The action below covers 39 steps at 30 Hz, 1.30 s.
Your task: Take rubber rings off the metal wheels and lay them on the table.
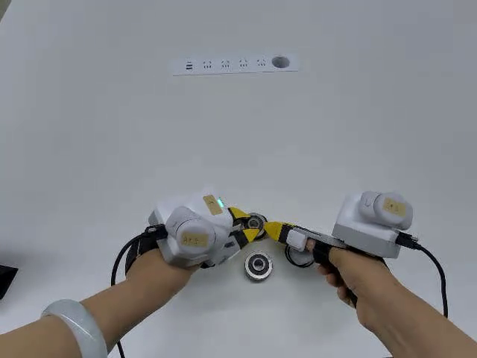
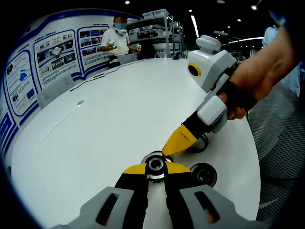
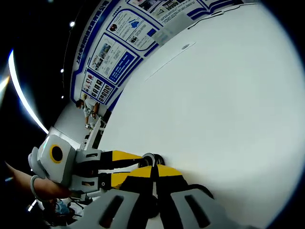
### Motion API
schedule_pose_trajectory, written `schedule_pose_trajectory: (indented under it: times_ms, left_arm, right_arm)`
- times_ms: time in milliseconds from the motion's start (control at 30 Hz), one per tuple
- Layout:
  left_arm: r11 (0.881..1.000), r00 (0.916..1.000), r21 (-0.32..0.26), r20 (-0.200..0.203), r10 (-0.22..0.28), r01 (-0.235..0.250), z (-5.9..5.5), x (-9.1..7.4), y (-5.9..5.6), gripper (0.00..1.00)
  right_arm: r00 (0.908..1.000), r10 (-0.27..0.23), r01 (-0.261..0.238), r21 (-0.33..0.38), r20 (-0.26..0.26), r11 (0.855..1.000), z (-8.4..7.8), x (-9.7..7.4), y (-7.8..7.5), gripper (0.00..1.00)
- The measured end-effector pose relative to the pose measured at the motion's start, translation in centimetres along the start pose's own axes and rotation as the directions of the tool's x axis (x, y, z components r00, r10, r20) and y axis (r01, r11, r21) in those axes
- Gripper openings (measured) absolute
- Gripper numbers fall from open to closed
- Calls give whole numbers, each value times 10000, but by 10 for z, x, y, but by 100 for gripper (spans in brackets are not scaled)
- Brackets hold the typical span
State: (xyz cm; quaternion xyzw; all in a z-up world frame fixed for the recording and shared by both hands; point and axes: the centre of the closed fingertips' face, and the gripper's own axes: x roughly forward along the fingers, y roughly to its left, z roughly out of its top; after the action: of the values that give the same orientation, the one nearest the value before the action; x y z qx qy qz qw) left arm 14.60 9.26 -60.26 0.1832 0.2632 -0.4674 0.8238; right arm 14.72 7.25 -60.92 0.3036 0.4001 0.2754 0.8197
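Observation:
A small metal wheel (image 1: pixel 256 222) with a black rubber ring is clamped between the yellow tips of my left gripper (image 1: pixel 245 224), just above the white table. In the left gripper view the same wheel (image 2: pixel 156 164) sits between the jaws of the left gripper (image 2: pixel 156 169). From the right, my right gripper (image 1: pixel 270 228) reaches the wheel's rim with its tips pressed together, apparently pinching the ring. In the right gripper view the right gripper (image 3: pixel 151 171) is closed just below the wheel (image 3: pixel 151 159).
A second wheel (image 1: pixel 258 265) lies on the table in front of the grippers, and a loose black ring (image 1: pixel 299 257) lies under the right gripper. A white power strip (image 1: pixel 235 64) lies far back. Cables trail from both grippers.

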Motion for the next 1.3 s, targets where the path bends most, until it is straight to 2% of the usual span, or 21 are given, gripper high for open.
schedule_pose_trajectory:
  times_ms: [567, 1300]
  left_arm:
    - [10000, 10000, 14, -9, -3, 3, 0, 0, 0, 13]
    - [10000, 10000, 28, -3, -11, 11, 1, 0, 0, 13]
  right_arm:
    - [10000, -41, 42, -225, 57, 9997, 1, 0, 2, 2]
    - [9996, 278, -277, -217, 81, 9994, 2, 0, 15, 2]
